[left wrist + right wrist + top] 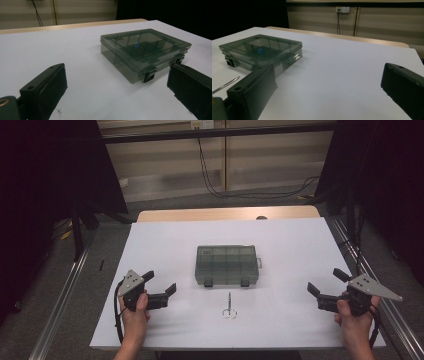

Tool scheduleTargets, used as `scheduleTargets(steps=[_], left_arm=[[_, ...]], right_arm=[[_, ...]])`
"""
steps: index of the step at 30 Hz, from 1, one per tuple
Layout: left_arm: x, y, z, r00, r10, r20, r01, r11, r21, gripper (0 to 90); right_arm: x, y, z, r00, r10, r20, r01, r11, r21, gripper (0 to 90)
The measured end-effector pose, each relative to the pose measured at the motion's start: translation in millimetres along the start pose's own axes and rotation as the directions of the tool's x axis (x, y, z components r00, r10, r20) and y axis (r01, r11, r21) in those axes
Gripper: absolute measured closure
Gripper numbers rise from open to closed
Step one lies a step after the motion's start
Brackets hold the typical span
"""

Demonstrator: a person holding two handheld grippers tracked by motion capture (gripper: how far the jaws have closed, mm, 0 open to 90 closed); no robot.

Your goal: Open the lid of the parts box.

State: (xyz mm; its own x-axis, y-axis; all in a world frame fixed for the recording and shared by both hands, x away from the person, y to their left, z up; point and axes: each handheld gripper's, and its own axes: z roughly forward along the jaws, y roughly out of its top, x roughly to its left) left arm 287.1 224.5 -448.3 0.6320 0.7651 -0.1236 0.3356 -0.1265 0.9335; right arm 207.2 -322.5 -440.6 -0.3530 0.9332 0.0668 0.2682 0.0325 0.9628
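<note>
On the white table (165,240), centre: one smoke-grey translucent compartment box (226,265), lid down, two dark latches on its near edge, lying flat. Internal dividers show through the lid; a small blue item sits inside, seen in both gripper views.

Just in front of the box, apart from it: one pair of small metal scissors (229,308), lying flat, tips toward the box, finger loops toward the person.

Left of the scissors, near the table's front: left gripper (162,284), held in the person's left hand (134,312), grey three-cornered plate on top, jaws spread wide with nothing between them, pointing toward the box. In the left gripper view the box (143,52) lies ahead between the two black jaws, untouched.

Right side of the table, near its edge: right gripper (327,281), held in the right hand (352,315), jaws likewise spread wide and empty, pointing inward. In the right gripper view the box (262,53) lies ahead at left, with the scissors' tip (225,85) beside the left jaw.
</note>
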Motion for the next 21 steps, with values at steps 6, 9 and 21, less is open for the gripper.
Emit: scheduleTargets(steps=[6, 9, 21], left_arm=[[-4.9, 6.2, 8.7, 0.9998, 0.001, 0.020, -0.001, 1.0000, -0.004, 2.6], [-6.1, 10.1, 14.8, 0.9997, 0.011, 0.024, -0.011, 0.9999, 0.007, 2.6], [-15.2, 22.6, 34.0, 0.9971, -0.006, 0.076, 0.006, 0.9999, -0.009, 2.8]], right_arm=[[5.7, 10.5, 11.9, 0.9995, -0.011, -0.030, 0.011, 1.000, -0.005, 0.2], [9.8, 15.7, 18.1, 0.9988, -0.007, -0.049, 0.006, 1.000, -0.014, 2.8], [24.5, 27.5, 36.7, 0.9945, 0.000, -0.105, -0.003, 1.000, -0.030, 9.9]])
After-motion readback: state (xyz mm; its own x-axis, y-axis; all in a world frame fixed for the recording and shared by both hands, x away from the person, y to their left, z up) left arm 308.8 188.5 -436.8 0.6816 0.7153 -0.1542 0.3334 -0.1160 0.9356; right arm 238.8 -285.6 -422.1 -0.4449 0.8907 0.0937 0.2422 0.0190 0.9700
